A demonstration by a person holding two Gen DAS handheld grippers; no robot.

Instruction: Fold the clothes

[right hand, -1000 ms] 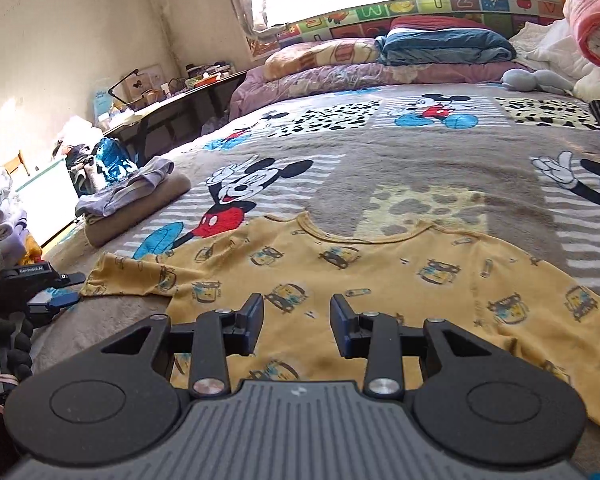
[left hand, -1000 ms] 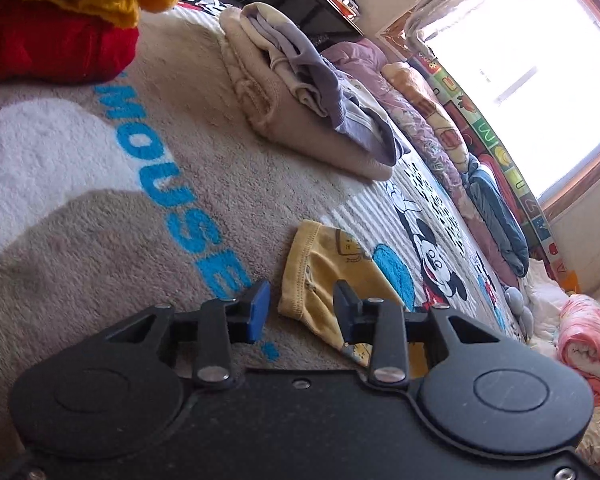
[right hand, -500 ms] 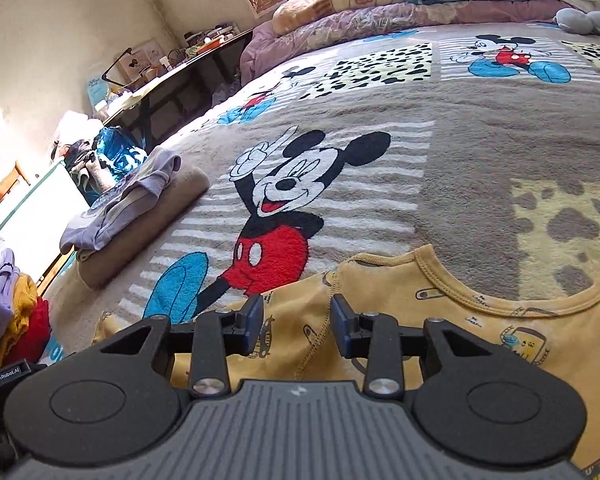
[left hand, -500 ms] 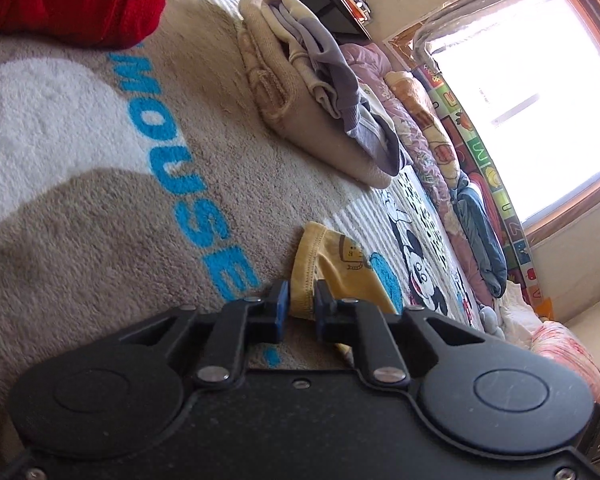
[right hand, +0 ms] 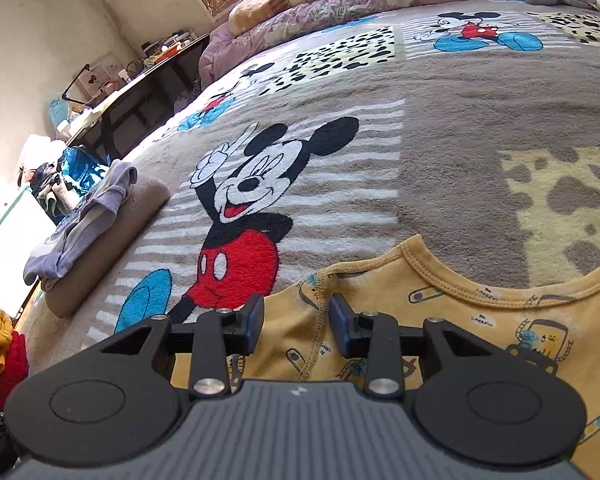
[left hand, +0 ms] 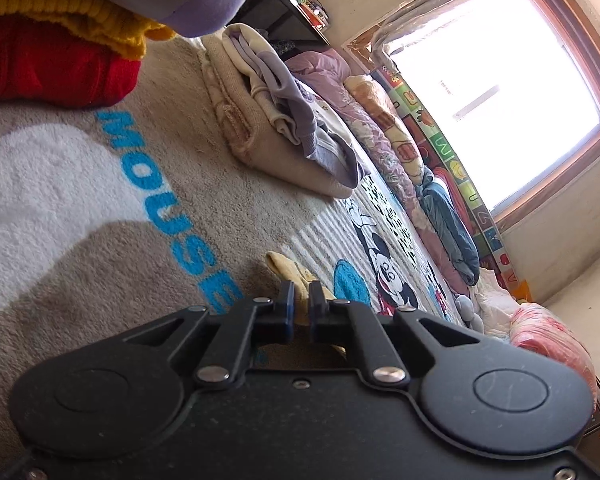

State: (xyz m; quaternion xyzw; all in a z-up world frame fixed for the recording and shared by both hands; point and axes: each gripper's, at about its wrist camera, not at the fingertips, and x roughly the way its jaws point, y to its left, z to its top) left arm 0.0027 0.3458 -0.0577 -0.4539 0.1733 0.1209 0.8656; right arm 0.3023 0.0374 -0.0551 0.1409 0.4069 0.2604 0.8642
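A yellow printed child's shirt (right hand: 460,320) lies flat on the Mickey Mouse blanket (right hand: 440,128). My right gripper (right hand: 296,320) is open, low over the shirt's shoulder seam beside the neckline, with the fabric between its fingers. My left gripper (left hand: 299,300) is shut on the yellow sleeve end (left hand: 288,270) of the shirt, which bunches up just past its fingertips on the blanket (left hand: 100,208).
A folded beige and lilac pile (left hand: 284,120) lies on the blanket beyond the sleeve, also in the right wrist view (right hand: 96,224). Red, yellow and lilac folded clothes (left hand: 60,40) sit at the near left. Bedding rolls (left hand: 440,200) line the window wall. A dark desk (right hand: 140,92) stands beside the bed.
My left gripper closed on the sleeve end and lifted it slightly. My right gripper moved forward and down onto the shirt's shoulder, still open.
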